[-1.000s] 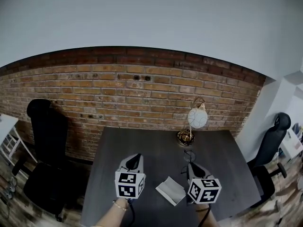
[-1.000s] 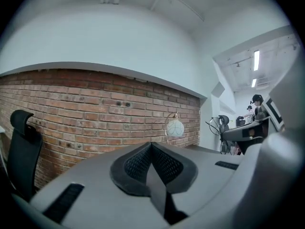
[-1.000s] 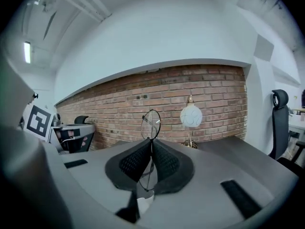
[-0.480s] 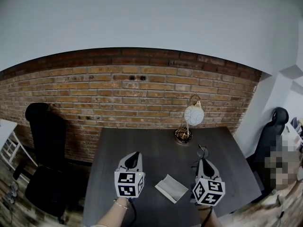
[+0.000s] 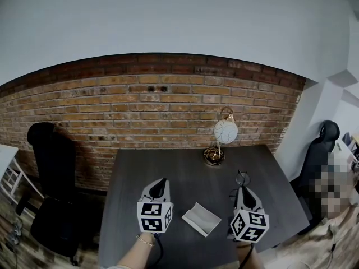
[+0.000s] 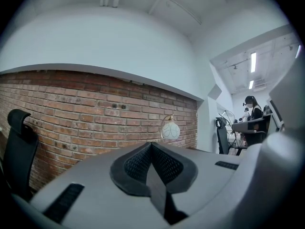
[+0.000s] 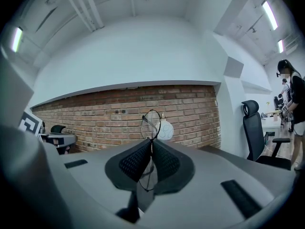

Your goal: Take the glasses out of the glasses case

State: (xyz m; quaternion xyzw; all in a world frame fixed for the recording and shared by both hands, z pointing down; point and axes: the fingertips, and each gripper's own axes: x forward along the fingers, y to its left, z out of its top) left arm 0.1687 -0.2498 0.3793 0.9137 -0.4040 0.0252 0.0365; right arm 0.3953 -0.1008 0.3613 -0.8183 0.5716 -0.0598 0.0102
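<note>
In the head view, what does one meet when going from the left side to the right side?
Black chair → left gripper → glasses case → right gripper, holding the glasses → second office chair.

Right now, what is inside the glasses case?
The glasses case lies flat on the table; its inside is not visible. The glasses are outside, pinched by the right gripper.
</note>
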